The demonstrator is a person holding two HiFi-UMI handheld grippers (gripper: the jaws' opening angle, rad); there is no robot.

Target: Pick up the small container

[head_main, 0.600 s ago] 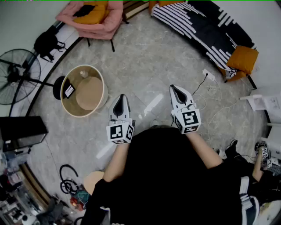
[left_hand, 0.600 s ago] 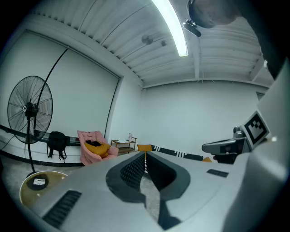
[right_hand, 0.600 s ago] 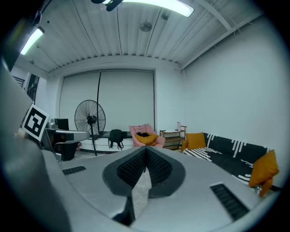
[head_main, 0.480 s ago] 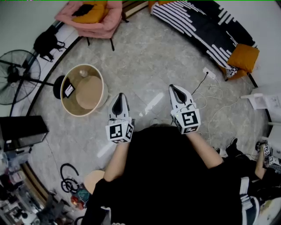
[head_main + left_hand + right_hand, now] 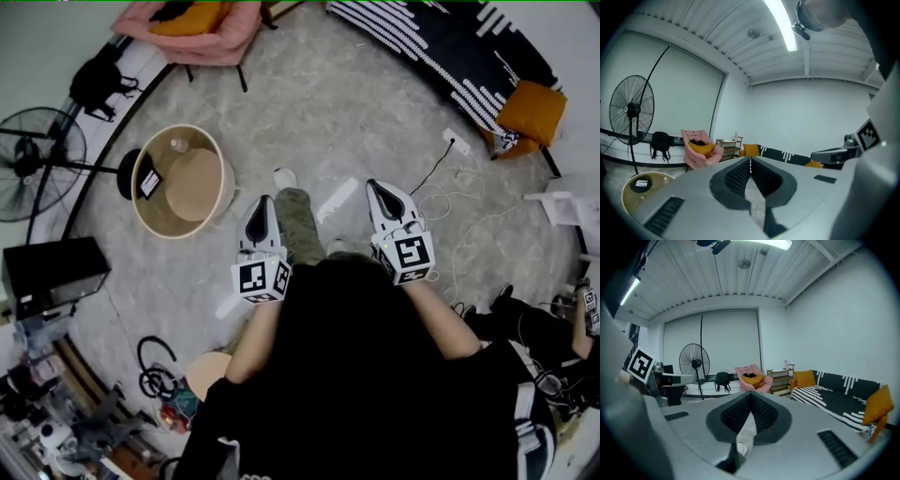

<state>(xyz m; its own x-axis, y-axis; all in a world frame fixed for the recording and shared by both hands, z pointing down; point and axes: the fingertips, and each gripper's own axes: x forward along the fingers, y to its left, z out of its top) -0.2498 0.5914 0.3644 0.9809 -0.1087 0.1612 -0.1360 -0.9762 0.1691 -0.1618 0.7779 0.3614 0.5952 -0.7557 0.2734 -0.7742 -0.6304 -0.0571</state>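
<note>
A small clear container (image 5: 179, 145) stands at the far rim of a low round table (image 5: 150, 220), left of and ahead of me in the head view. My left gripper (image 5: 262, 202) (image 5: 750, 161) is held in the air to the table's right, jaws shut with nothing between them. My right gripper (image 5: 375, 187) (image 5: 751, 397) is level with it further right, also shut and empty. In the left gripper view the table (image 5: 628, 199) lies low at the left; I cannot make out the container there.
On the table lie a black card-like thing (image 5: 148, 185) and a tan domed lid (image 5: 197, 183). A standing fan (image 5: 37, 164) is to the left, a pink chair (image 5: 202, 23) beyond, a striped sofa (image 5: 441, 52) and floor cables (image 5: 450, 216) to the right. My leg and shoe (image 5: 285, 178) are between the grippers.
My leg and shoe have stepped forward between the grippers, and the whole floor scene has shifted in view. Both grippers stay shut and level in front of me.
</note>
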